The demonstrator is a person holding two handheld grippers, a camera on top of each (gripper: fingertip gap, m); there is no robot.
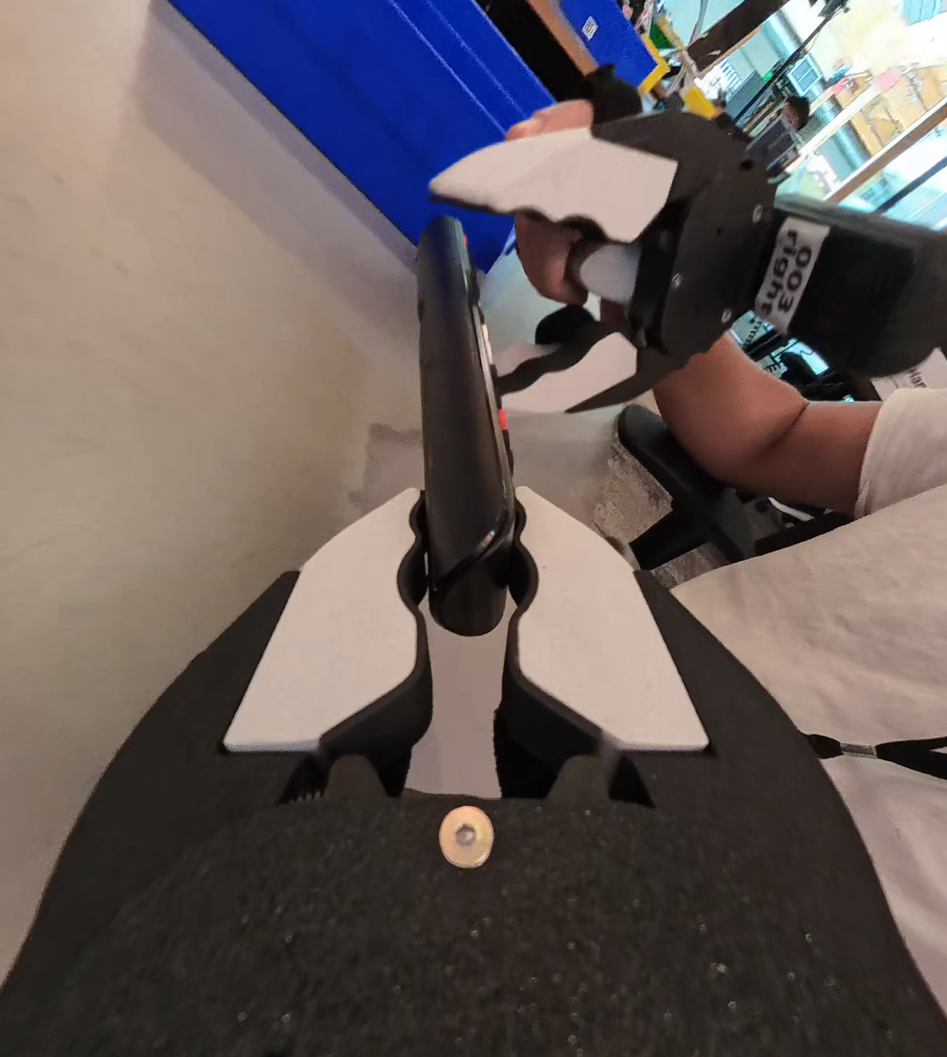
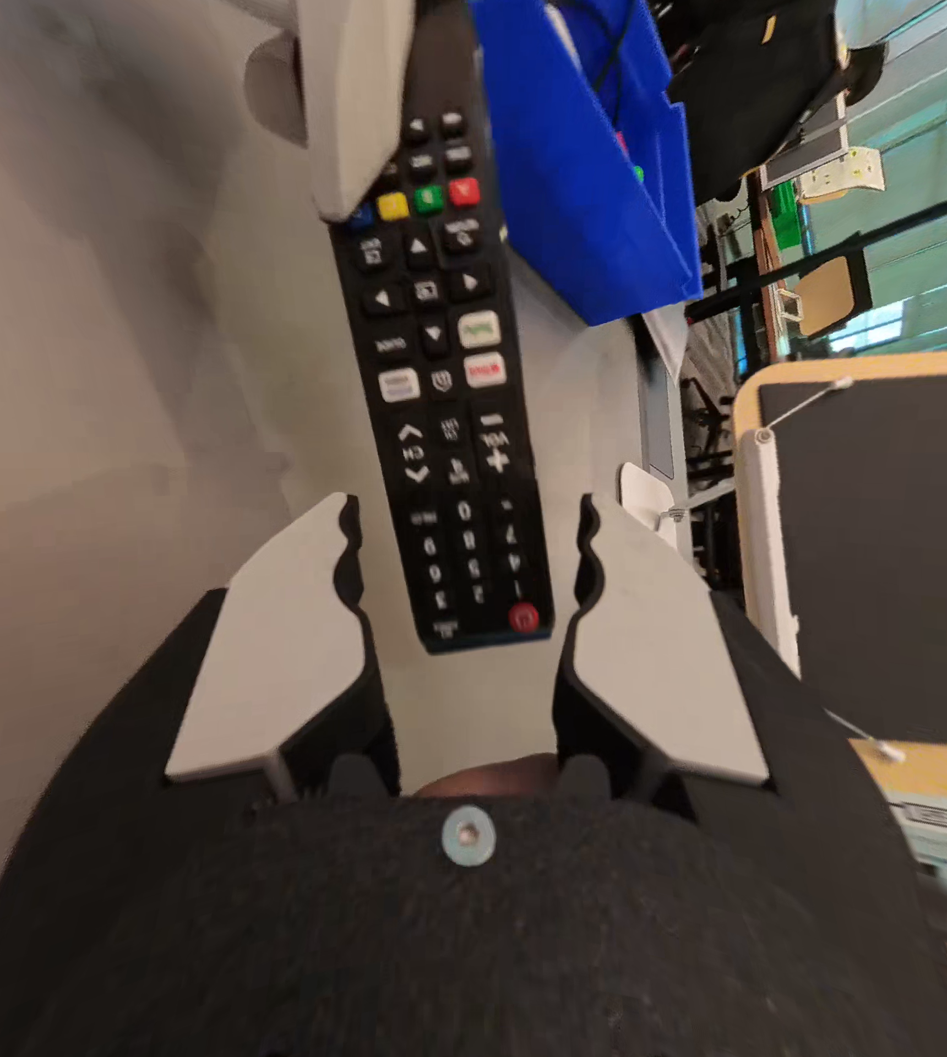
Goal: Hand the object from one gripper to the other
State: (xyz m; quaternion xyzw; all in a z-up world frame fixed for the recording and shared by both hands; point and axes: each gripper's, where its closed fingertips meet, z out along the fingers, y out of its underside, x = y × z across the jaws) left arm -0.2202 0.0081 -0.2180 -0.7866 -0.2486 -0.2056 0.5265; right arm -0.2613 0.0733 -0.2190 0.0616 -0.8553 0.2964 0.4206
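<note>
The left hand-held gripper (image 1: 464,549) pinches the black remote (image 2: 448,400) by one end, offering its free end between the spread fingers of the right hand-held gripper (image 2: 468,572), evidently for a handover

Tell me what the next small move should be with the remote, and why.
Probably close the right gripper. The remote control already lies between its open fingers without touching them, while the left gripper is clamped on the far end, so the right needs a hold before the left lets go.
</note>
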